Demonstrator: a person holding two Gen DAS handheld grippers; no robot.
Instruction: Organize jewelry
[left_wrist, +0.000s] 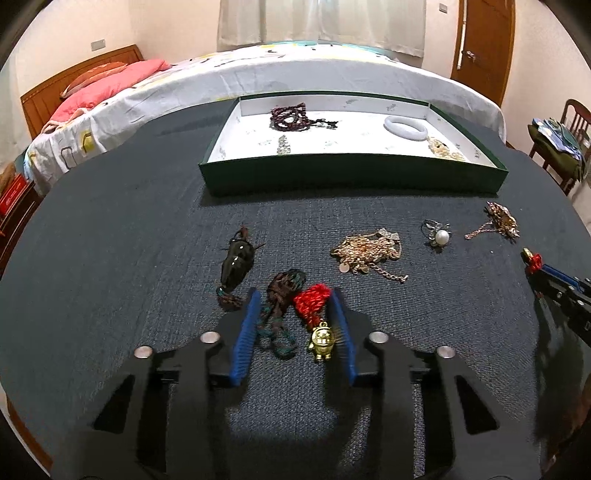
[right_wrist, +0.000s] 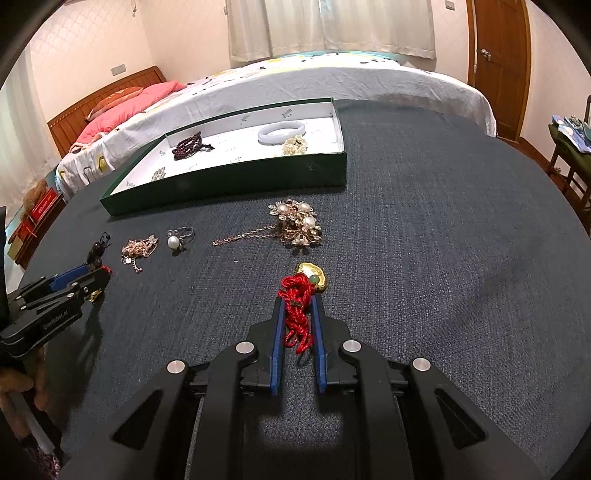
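My left gripper (left_wrist: 295, 299) is open around a red knotted cord (left_wrist: 311, 299) with a gold figurine charm (left_wrist: 322, 339); a brown-green braided cord (left_wrist: 282, 291) lies between the fingers too. A dark pendant (left_wrist: 236, 264) lies to its left. My right gripper (right_wrist: 298, 306) is shut on a red cord (right_wrist: 295, 306) tied to a gold lock charm (right_wrist: 314, 277). The green tray (left_wrist: 351, 177) at the back holds a dark bead bracelet (left_wrist: 291, 116), a white bangle (left_wrist: 406, 127) and small gold pieces.
On the dark cloth lie a gold chain pile (left_wrist: 365, 251), a pearl ring (left_wrist: 439, 234) and a pearl brooch with chain (right_wrist: 295, 223). A bed (left_wrist: 258, 77) stands behind the table. A chair (left_wrist: 565, 144) stands at the right.
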